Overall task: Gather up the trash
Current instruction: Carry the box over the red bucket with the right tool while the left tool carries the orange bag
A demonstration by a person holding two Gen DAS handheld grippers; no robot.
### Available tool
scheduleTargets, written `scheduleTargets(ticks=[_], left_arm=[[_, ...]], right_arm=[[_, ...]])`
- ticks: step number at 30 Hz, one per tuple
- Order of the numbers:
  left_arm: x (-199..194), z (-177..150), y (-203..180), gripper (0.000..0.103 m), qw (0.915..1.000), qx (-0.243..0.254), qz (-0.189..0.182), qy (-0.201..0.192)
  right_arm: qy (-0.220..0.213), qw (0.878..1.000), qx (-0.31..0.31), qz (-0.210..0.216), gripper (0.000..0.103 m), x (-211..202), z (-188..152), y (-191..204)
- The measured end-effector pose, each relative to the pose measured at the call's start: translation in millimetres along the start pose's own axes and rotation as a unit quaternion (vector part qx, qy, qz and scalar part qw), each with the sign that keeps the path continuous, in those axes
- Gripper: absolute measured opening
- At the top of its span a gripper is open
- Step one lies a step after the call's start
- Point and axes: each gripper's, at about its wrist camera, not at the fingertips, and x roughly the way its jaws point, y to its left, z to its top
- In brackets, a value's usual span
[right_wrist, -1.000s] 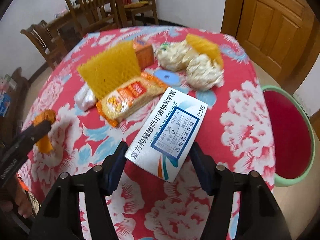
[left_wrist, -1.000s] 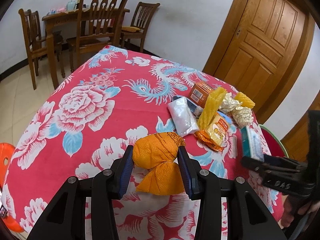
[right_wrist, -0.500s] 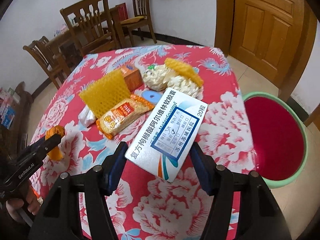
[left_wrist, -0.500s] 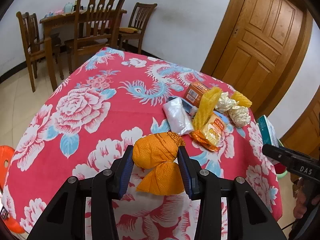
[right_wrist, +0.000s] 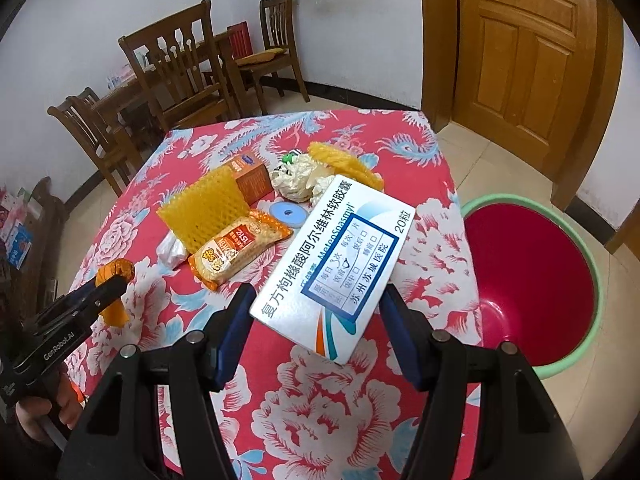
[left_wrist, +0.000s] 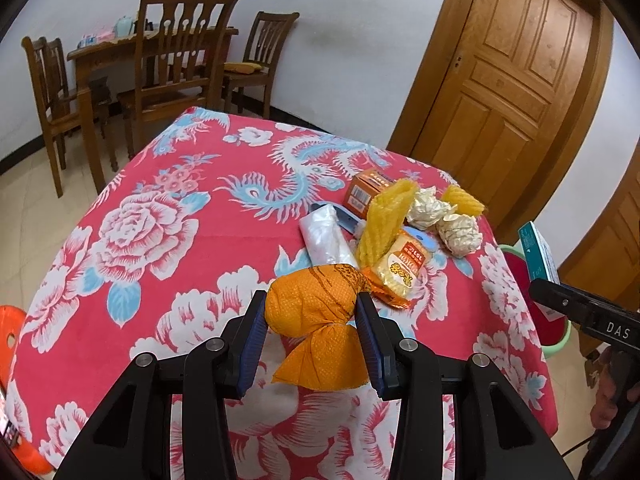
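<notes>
My left gripper [left_wrist: 311,320] is shut on an orange knotted bag [left_wrist: 316,320] and holds it above the near part of the red floral table [left_wrist: 160,208]. My right gripper [right_wrist: 316,308] is shut on a white medicine box [right_wrist: 336,264] and holds it above the table's right edge, beside a red basin with a green rim [right_wrist: 532,276] on the floor. Trash lies on the table: a yellow foam net [right_wrist: 204,208], a snack packet [right_wrist: 236,252], an orange carton [right_wrist: 248,176], crumpled paper balls [right_wrist: 296,176] and a clear plastic bag [left_wrist: 324,236].
Wooden chairs [left_wrist: 180,60] and a wooden table [left_wrist: 104,52] stand behind against the white wall. A wooden door [left_wrist: 508,76] is at the right. An orange stool [left_wrist: 8,332] is on the floor at the left. A small blue disc [right_wrist: 287,211] lies among the trash.
Both grippers have risen and pulled back from the table with their loads. The right gripper has swung toward the red basin, which now shows more fully.
</notes>
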Motion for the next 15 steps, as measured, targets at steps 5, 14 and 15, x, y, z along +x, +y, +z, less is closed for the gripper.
scheduleTargets(ticks=[5, 14, 15], left_arm=[[2.0, -0.1, -3.0, 0.044, 1.0000, 0.003, -0.002, 0.003], [2.7, 10.6, -21.3, 0.044, 0.9997, 0.018, -0.016, 0.000], [2.8, 11.6, -24.4, 0.044, 0.9996, 0.020, -0.018, 0.000]], right_arm=[[0.009, 1.000, 0.003, 0.002, 0.066, 5.0, -4.6, -2.8], [-0.013, 1.000, 0.021, -0.004, 0.066, -11.9, 3.9, -24.1], [-0.017, 1.000, 0.023, -0.007, 0.066, -15.5, 4.9, -28.4]])
